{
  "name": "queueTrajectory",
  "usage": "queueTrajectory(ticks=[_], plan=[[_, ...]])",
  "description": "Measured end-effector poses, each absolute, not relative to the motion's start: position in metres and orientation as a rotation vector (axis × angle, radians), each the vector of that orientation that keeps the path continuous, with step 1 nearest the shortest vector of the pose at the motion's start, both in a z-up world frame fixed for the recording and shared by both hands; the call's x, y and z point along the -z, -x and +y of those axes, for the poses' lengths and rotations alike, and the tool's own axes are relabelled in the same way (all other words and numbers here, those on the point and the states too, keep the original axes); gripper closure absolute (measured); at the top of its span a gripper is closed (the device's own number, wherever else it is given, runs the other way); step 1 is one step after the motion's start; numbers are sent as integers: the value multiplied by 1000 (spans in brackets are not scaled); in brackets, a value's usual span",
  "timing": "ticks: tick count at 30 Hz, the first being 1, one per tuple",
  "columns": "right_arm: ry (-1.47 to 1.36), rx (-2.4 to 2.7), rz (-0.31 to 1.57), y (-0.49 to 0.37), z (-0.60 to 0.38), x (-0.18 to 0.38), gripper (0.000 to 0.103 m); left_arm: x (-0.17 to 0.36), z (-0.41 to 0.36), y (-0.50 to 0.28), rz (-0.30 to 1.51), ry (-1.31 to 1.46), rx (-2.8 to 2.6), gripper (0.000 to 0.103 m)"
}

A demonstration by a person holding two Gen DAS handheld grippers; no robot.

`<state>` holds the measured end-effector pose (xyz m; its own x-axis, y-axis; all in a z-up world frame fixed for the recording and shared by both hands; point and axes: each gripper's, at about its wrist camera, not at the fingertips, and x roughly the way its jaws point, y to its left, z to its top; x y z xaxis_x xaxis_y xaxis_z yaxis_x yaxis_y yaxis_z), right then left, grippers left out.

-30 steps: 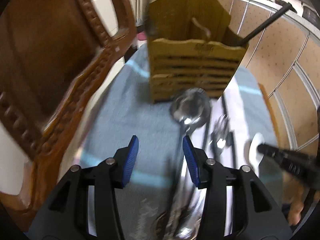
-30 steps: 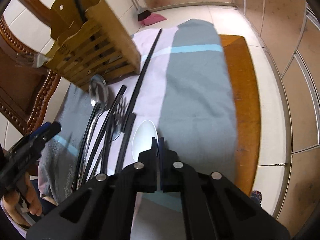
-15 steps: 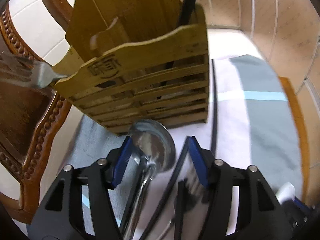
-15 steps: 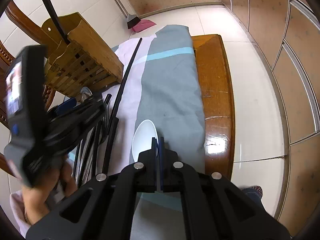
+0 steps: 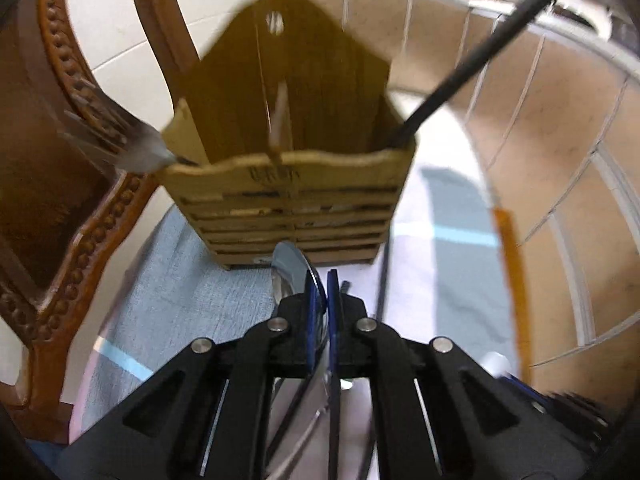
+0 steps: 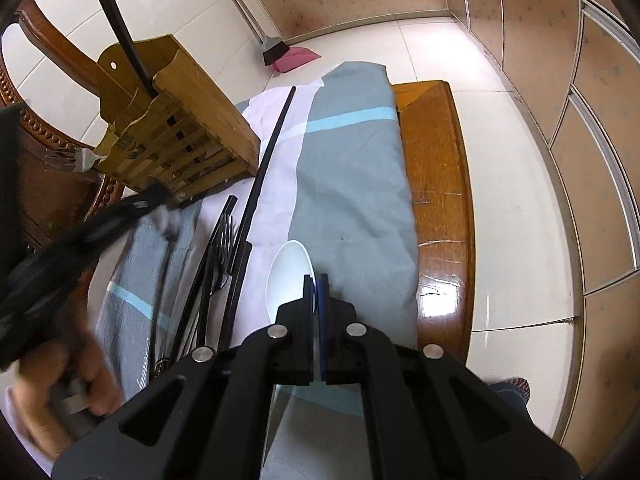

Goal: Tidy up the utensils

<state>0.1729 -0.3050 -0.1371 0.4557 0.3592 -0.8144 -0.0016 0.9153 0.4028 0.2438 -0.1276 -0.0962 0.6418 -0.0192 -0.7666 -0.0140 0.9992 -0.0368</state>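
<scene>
Fingers (image 5: 316,300) on my left gripper (image 5: 321,285) clamp the ladle (image 5: 289,265), bowl half hidden, before the wooden holder (image 5: 288,196).
Right view: right gripper (image 6: 317,287) pinched on the white spoon (image 6: 286,276), handle hidden; left side blurred.

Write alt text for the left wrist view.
The left claw, blue-padded, is shut on the metal ladle below the slatted wooden utensil holder, which holds a long black stick and a fork. Grey-blue cloth covers the table.
</scene>
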Motion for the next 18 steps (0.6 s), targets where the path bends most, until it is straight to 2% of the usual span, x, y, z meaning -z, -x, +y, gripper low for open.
queueTrajectory(ticks=[9, 18], plan=[[-346, -227, 984, -164, -304, 118, 100, 4, -88, -180, 717, 116, 116, 100], [-313, -206, 866, -154, -302, 101, 100, -32, -63, -145, 623, 217, 200, 101]])
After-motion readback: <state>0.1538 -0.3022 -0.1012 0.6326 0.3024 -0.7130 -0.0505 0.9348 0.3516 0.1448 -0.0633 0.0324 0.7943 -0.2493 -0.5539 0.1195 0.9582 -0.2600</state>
